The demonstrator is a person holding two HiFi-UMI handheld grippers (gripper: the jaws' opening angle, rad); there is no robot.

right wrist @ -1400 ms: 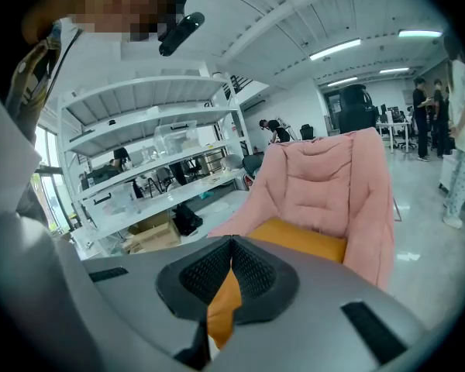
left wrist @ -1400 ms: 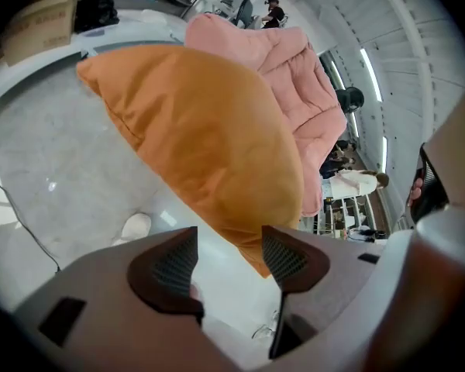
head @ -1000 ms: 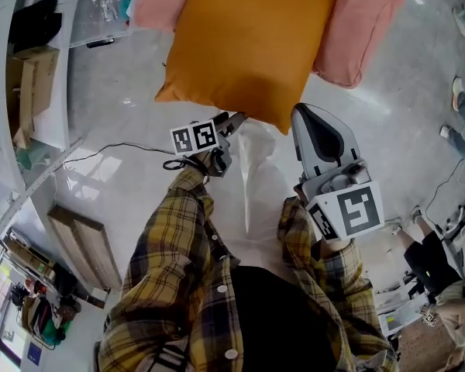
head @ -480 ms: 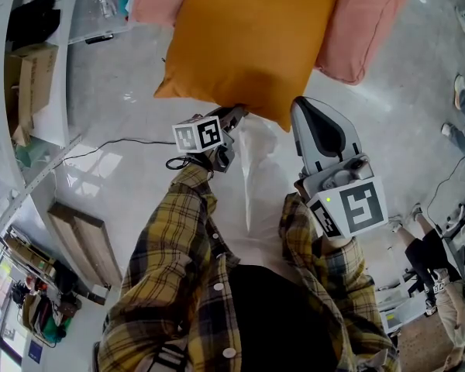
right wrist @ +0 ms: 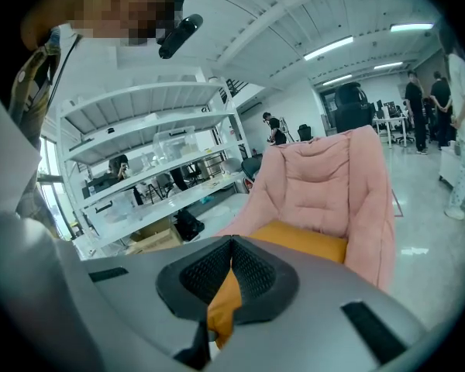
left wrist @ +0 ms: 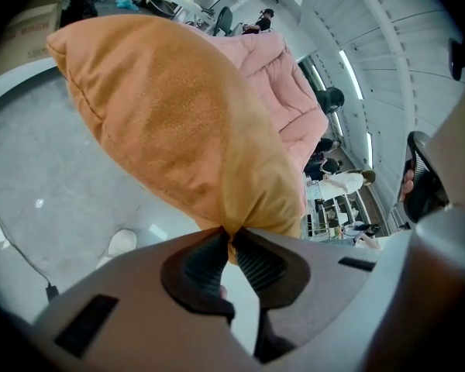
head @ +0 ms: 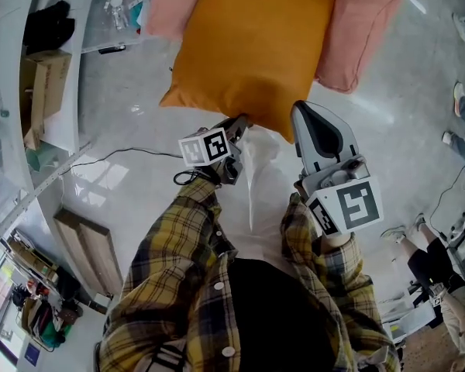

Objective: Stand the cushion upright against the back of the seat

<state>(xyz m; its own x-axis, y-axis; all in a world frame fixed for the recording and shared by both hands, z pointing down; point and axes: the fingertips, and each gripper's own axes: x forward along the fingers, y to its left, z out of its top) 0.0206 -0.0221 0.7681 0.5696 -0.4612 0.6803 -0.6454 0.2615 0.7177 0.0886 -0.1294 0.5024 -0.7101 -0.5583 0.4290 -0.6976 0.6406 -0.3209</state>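
You see an orange cushion [head: 252,45], a pink seat [head: 368,29], a grey left gripper [head: 239,120] and right gripper [head: 299,110], and yellow-and-black plaid sleeves [head: 178,246].

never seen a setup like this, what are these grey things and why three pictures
No robot here: a person in a plaid shirt holds a hand-operated gripper in each hand. The head view is from a camera on the person's head, looking steeply down at the left gripper and the right gripper; the cubes with square patterns are part of them. The other two pictures come from a camera on each gripper, looking along its jaws. Ahead is a pink padded chair on a pale floor, with an orange cushion on it. The left gripper's jaws have just been closing and now pinch a corner of the cushion; the right gripper is shut on its edge too.
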